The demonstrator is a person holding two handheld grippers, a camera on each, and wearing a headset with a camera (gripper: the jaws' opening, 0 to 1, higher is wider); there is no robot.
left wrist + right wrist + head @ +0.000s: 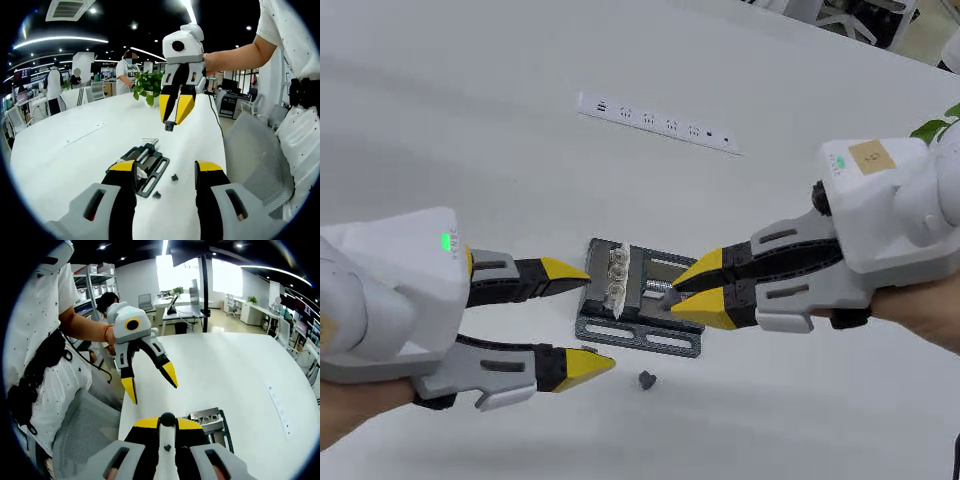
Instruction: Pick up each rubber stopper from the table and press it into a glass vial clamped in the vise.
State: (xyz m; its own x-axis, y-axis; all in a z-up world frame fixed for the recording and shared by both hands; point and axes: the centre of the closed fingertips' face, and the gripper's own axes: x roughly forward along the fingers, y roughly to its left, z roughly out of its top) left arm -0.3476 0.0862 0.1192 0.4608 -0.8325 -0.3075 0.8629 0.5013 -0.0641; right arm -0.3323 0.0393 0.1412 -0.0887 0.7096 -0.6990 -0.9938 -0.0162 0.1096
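At the vise's (660,340) three o'clock, the right gripper (673,297) pinches a stopper (167,419). The vials (617,278) lie at its nine o'clock, and the left gripper (602,318) gapes wide.

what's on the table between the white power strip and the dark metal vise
Nothing; the head view shows bare white tabletop from white power strip to dark metal vise.

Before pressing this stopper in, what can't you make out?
Head view: vials in the vise too small to tell which are stoppered.
Left gripper view: left tool partly covers the vials.
Right gripper view: right tool and its stopper hide part of the vise.
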